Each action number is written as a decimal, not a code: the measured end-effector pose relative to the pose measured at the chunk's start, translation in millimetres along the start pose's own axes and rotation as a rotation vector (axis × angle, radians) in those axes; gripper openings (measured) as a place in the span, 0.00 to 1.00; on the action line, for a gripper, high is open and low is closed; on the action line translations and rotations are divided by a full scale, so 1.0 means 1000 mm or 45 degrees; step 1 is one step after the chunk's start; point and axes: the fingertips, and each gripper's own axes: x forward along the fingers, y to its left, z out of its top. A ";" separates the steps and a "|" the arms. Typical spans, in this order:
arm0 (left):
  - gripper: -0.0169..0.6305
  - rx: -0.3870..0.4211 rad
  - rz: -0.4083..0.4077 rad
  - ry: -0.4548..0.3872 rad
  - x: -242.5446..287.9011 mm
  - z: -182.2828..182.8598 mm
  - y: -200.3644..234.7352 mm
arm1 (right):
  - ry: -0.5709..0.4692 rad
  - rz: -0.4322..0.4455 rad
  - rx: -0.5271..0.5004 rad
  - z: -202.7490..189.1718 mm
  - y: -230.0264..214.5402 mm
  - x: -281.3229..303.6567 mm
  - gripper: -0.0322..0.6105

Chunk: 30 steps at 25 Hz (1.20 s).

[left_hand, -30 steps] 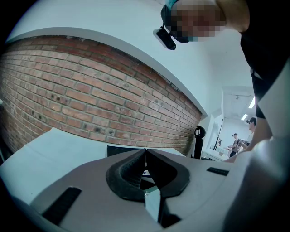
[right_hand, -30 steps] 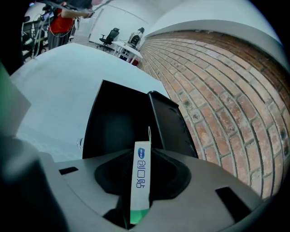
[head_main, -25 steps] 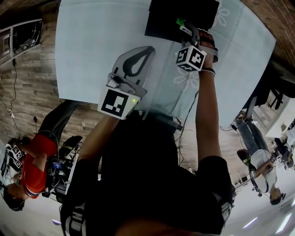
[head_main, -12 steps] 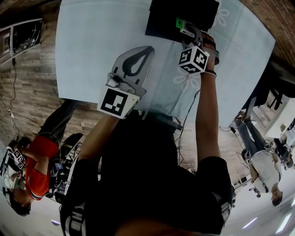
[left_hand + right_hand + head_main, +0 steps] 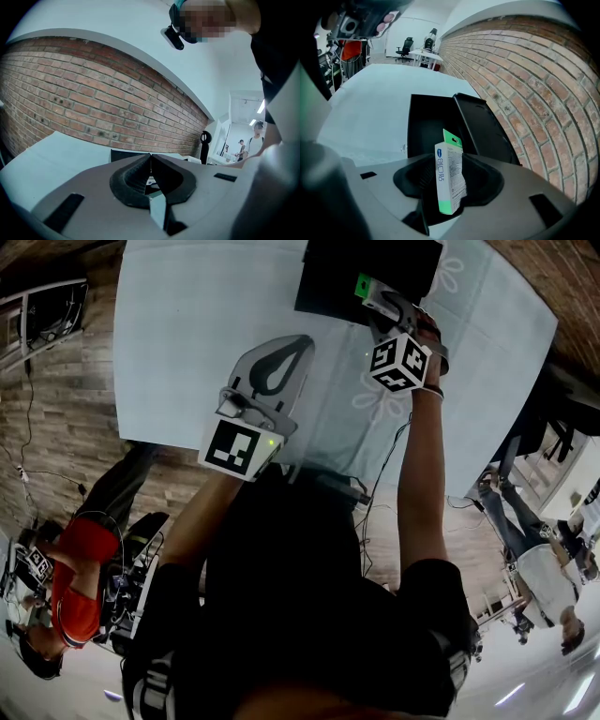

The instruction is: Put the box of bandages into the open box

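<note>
At the far side of the bench [image 5: 187, 324], in the head view, the right gripper [image 5: 377, 302] reaches over the near rim of the open box [image 5: 337, 277], which is black. The box of bandages [image 5: 362, 284] shows as a green end between its fingers. Compared with a second ago, the gripper's marker cube [image 5: 400, 362] has shifted slightly right, while the green end has stayed over the rim. The left gripper [image 5: 281, 357] lies nearer on the bench, well apart from the open box, and has not moved.

Left gripper view: its fingers are closed tip to tip with nothing between them. The open box shows beyond them, in front of a brick wall [image 5: 93, 103].

Right gripper view: the fingers are opening and now stand wide. The box of bandages stands upright between them, white with green ends. A gap shows on its right side, so the grip looks released. Behind it are the open box's dark interior and its lid [image 5: 483, 130], folded open to the right.

This looks like the release step, with the bandages at the near edge of the open box. Whether they already rest on its floor cannot be told.
</note>
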 end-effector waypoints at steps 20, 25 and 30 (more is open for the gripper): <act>0.09 0.059 -0.034 0.021 -0.018 0.002 -0.024 | -0.050 -0.022 0.148 -0.004 0.000 -0.037 0.27; 0.09 0.067 -0.055 -0.003 -0.026 0.009 -0.033 | -0.117 -0.117 0.260 0.005 -0.010 -0.065 0.15; 0.09 0.074 -0.082 -0.019 -0.040 0.016 -0.044 | -0.252 -0.289 0.457 0.023 -0.018 -0.109 0.11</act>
